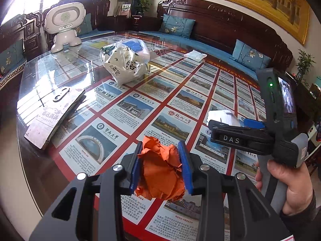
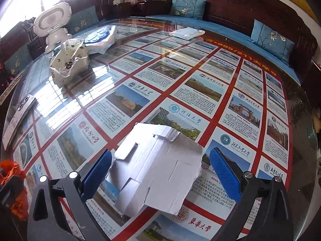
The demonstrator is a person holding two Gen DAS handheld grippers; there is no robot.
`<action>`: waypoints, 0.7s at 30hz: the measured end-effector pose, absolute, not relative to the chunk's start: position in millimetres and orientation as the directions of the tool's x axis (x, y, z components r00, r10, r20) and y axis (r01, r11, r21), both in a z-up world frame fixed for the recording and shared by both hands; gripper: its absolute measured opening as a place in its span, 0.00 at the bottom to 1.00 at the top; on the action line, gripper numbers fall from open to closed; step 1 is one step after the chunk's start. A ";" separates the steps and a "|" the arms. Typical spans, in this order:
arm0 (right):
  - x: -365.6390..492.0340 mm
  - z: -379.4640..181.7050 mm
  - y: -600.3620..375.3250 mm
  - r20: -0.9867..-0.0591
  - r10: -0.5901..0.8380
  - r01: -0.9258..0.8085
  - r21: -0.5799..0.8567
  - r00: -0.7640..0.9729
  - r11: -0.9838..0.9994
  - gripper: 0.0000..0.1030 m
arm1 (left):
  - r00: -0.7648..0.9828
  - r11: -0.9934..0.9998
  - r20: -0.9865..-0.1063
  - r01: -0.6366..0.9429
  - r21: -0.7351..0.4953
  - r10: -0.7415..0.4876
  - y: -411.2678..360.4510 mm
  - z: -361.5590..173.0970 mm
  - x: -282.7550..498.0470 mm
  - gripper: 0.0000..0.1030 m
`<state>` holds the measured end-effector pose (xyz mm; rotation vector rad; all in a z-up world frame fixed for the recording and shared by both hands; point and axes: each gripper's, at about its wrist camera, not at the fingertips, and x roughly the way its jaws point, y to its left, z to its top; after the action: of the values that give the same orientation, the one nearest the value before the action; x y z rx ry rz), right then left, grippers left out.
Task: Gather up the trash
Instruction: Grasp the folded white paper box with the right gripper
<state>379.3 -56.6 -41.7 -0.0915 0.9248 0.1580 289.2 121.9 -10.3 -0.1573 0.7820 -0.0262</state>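
Observation:
My left gripper (image 1: 161,161) is shut on a crumpled orange paper (image 1: 160,172), held just above the glass table (image 1: 140,104). The orange paper also shows at the left edge of the right wrist view (image 2: 12,174). My right gripper (image 2: 160,170) is open, its blue pads on either side of a flattened white cardboard box (image 2: 158,166) that lies on the table. That gripper and the white cardboard (image 1: 222,117) show at the right of the left wrist view. A filled plastic trash bag (image 1: 125,60) stands further back on the table; it also shows in the right wrist view (image 2: 69,60).
A white toy robot (image 1: 64,26) stands at the table's far left. A curved grey board (image 1: 54,116) lies on the left. A white packet (image 1: 195,55) and a clear bag with blue discs (image 2: 102,37) lie near the far edge. Sofas with blue cushions surround the table.

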 end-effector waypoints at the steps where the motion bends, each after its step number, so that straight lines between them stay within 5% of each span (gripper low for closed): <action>1: 381.3 -44.4 -57.0 -0.806 0.086 -0.162 -0.013 0.586 0.987 0.92 | 0.710 0.988 -0.700 -0.031 -0.150 -0.084 121.8 -10.1 289.7 0.35; 6: 383.7 -47.8 -60.1 -0.812 0.099 -0.140 0.021 0.575 0.990 0.92 | 0.713 0.989 -0.696 -0.021 -0.145 -0.087 120.3 -9.9 289.9 0.35; 14: 377.3 -41.4 -60.2 -0.795 0.136 -0.184 0.031 0.591 0.982 0.59 | 0.705 0.991 -0.702 0.008 -0.136 -0.102 110.9 -12.8 290.5 0.35; 16: 373.8 -39.0 -60.7 -0.791 0.162 -0.209 0.044 0.591 0.977 0.37 | 0.702 0.991 -0.705 0.011 -0.137 -0.105 108.9 -13.6 290.0 0.35; 21: 364.5 -38.5 -64.3 -0.788 0.209 -0.255 0.068 0.579 0.965 0.31 | 0.702 0.990 -0.703 0.023 -0.136 -0.113 102.7 -11.6 286.3 0.35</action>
<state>364.5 -64.3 -38.5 -0.0548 0.9142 0.2713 286.3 102.7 -11.6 -0.1204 0.7891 -0.0759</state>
